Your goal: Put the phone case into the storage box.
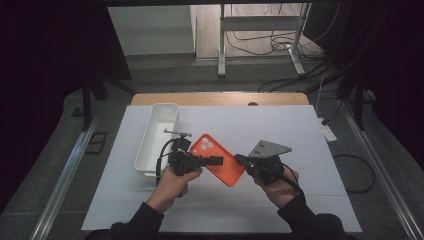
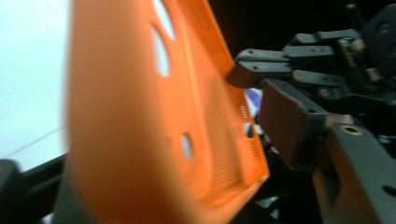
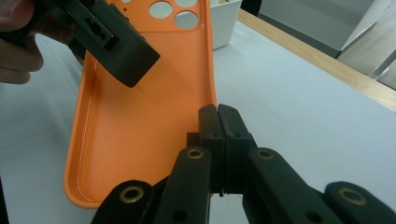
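An orange phone case with round camera holes hangs tilted over the white table between my two grippers. My right gripper holds its right side. In the right gripper view the jaws are pinched together on the thin side wall of the case, whose textured inside faces up. My left gripper reaches in from the left with its jaws around the case. In the left gripper view the case stands between the jaws, and the brown right pad stays a little off its rim.
A long white bin stands at the left of the white mat, close behind the left hand. A small metal object lies beside the bin. The table's wooden edge runs along the far side.
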{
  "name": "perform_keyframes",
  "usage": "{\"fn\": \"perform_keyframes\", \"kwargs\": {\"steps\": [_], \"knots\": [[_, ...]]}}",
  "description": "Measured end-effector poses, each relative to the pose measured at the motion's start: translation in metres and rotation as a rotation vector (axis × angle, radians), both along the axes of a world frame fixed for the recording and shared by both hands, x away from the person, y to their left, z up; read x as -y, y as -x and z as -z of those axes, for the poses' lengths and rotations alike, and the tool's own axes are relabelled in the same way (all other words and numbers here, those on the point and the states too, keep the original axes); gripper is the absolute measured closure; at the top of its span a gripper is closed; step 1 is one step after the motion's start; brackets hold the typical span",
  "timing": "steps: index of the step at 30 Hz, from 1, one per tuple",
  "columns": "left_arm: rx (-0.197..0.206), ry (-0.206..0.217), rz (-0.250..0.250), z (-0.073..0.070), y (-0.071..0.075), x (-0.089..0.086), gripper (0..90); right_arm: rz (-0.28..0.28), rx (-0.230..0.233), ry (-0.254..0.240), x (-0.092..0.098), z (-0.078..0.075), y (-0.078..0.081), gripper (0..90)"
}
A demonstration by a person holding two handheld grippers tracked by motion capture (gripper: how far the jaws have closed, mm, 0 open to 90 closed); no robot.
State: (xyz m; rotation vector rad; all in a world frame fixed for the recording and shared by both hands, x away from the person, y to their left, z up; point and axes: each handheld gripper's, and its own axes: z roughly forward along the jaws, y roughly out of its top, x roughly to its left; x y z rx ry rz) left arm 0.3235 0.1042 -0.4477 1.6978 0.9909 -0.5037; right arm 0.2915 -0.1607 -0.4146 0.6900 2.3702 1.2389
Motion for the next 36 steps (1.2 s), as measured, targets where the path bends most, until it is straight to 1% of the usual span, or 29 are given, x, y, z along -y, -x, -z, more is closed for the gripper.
{"fn": "perform_keyframes", "kwargs": {"steps": [1, 2, 3, 4, 5, 6, 7, 9, 11, 14, 16, 18, 24, 30, 32, 34, 35, 36], "knots": [[-0.001, 0.002, 0.003, 0.000, 0.000, 0.000, 45.8, -0.002, 0.001, 0.000, 0.000, 0.000, 0.000, 88.5], [-0.005, 0.013, 0.005, 0.001, 0.000, 0.000, 47.8, -0.002, 0.001, 0.000, 0.000, 0.000, 0.000, 88.5], [-0.005, 0.013, 0.005, 0.001, 0.000, 0.000, 50.7, -0.002, 0.001, 0.000, 0.000, 0.000, 0.000, 88.5], [-0.014, 0.024, 0.007, 0.001, 0.000, 0.000, 54.3, -0.002, 0.002, -0.002, 0.000, 0.001, 0.000, 88.5], [-0.014, 0.024, 0.007, 0.001, 0.000, 0.000, 57.9, -0.002, 0.002, -0.002, 0.000, 0.001, 0.000, 88.5], [-0.018, 0.033, 0.008, 0.002, 0.000, 0.000, 57.9, -0.001, 0.003, -0.001, 0.000, 0.001, 0.000, 88.5], [-0.027, 0.041, 0.006, 0.002, 0.000, -0.001, 62.9, -0.002, 0.003, -0.001, 0.000, 0.001, 0.000, 88.5], [-0.029, 0.039, 0.006, 0.003, 0.000, -0.001, 67.9, -0.005, 0.002, -0.003, -0.001, 0.001, 0.000, 88.5], [-0.031, 0.043, 0.006, 0.003, 0.000, -0.001, 75.2, -0.007, 0.003, -0.002, -0.001, 0.001, 0.001, 88.5], [-0.044, 0.046, 0.003, 0.005, 0.000, -0.002, 77.6, -0.009, 0.003, 0.000, -0.001, 0.002, 0.001, 88.5], [-0.060, 0.056, -0.001, 0.006, 0.000, -0.002, 81.8, -0.009, 0.004, 0.004, -0.002, 0.002, 0.001, 88.3], [-0.062, 0.060, -0.003, 0.006, 0.000, -0.003, 85.1, -0.010, 0.005, 0.008, -0.002, 0.002, 0.001, 88.1], [-0.060, 0.054, -0.009, 0.006, 0.000, -0.003, 86.9, -0.013, 0.013, 0.025, -0.004, 0.005, 0.002, 87.3], [-0.051, 0.060, -0.010, 0.007, 0.000, -0.004, 87.1, -0.020, -0.006, -0.001, -0.002, 0.005, 0.000, 84.8], [-0.038, 0.041, -0.008, 0.006, 0.001, -0.005, 87.1, -0.023, -0.026, -0.028, 0.000, 0.004, -0.001, 80.4], [-0.034, 0.036, -0.009, 0.006, 0.001, -0.006, 87.0, -0.017, -0.053, -0.059, 0.004, 0.001, -0.003, 75.1], [-0.030, 0.035, -0.007, 0.006, 0.001, -0.007, 87.1, -0.012, -0.058, -0.067, 0.005, 0.000, -0.003, 72.9], [-0.019, 0.023, -0.005, 0.007, 0.001, -0.008, 87.0, -0.004, -0.084, -0.088, 0.009, -0.003, -0.005, 64.8]]}}
